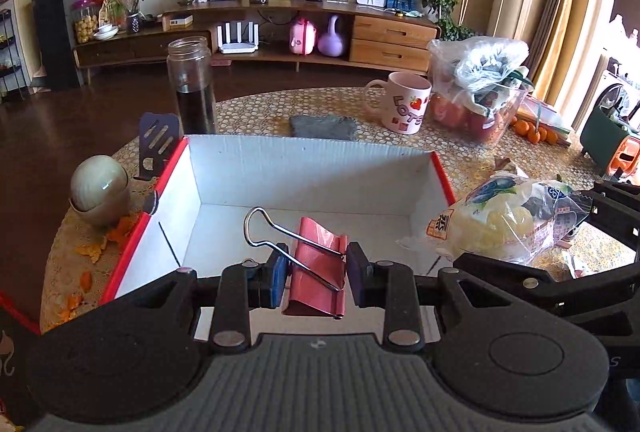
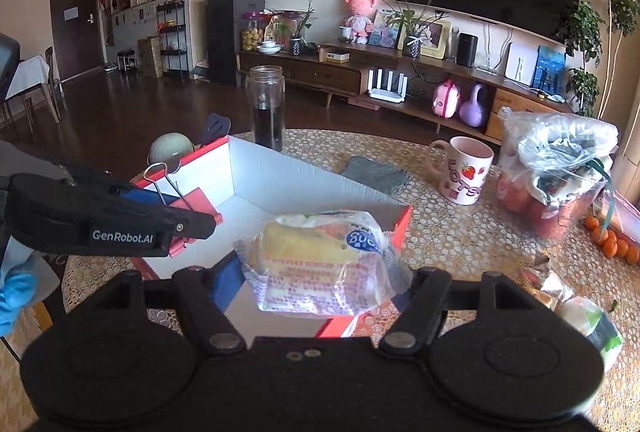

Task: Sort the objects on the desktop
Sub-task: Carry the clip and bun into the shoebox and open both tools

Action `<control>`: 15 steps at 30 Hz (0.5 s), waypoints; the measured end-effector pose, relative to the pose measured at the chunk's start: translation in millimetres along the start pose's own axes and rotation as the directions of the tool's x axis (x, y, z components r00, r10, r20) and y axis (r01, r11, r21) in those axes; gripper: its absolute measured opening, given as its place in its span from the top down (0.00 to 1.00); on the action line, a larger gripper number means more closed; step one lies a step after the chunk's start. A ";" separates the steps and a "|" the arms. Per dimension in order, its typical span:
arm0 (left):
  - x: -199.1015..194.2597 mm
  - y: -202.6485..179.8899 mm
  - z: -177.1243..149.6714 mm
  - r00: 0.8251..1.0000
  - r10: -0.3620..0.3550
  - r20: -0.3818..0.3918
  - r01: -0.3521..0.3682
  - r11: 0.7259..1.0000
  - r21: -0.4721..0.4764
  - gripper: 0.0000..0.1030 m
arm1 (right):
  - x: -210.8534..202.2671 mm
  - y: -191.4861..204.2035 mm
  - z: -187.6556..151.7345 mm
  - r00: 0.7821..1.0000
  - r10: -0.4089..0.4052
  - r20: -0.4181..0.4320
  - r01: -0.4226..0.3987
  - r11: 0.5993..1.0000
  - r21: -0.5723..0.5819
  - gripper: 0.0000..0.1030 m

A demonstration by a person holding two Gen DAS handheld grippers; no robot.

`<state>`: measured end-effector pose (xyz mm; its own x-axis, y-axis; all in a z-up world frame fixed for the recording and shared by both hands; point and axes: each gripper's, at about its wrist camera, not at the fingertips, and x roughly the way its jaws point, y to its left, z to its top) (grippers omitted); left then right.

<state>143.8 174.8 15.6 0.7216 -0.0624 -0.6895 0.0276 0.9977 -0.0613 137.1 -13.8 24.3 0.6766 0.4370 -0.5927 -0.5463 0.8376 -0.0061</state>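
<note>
My left gripper point(image 1: 318, 272) is shut on a red binder clip point(image 1: 316, 272) with steel wire handles and holds it over the near side of an open white box with red edges point(image 1: 280, 167). The clip also shows in the right wrist view point(image 2: 192, 207), above the box's left wall point(image 2: 224, 171). My right gripper point(image 2: 320, 292) is shut on a plastic-wrapped yellow pastry point(image 2: 320, 264), held over the box's right corner. The pastry shows at the right in the left wrist view point(image 1: 504, 224). The box's inside is white and bare.
On the patterned round table: a glass jar point(image 1: 192, 83), a pink mug point(image 1: 404, 103), a grey cloth point(image 1: 324, 127), a bag of fruit point(image 1: 480, 87), oranges point(image 1: 536, 131), a dark phone stand point(image 1: 158, 143), a round pale lamp point(image 1: 100, 187), and wrapped snacks point(image 2: 580, 312).
</note>
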 end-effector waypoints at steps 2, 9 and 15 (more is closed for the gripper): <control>6.9 8.3 2.2 1.000 0.012 -0.012 -0.012 1.000 0.002 0.71 | 11.1 5.5 2.9 1.000 0.011 -0.009 -0.011 1.000 -0.011 0.31; 38.2 31.0 8.0 0.996 0.060 -0.067 -0.058 0.998 0.031 0.71 | 50.6 19.3 9.2 0.996 0.053 -0.077 -0.055 0.998 -0.023 0.31; 76.7 45.0 13.0 0.985 0.093 -0.142 -0.083 0.994 0.076 0.71 | 88.3 23.4 12.3 0.988 0.050 -0.145 -0.054 0.998 -0.020 0.32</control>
<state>209.4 215.2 -30.7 0.6154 0.0280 -0.7877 0.0198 0.9985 0.0509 190.1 48.5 -18.3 0.5694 0.4265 -0.7027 -0.5918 0.8060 0.0096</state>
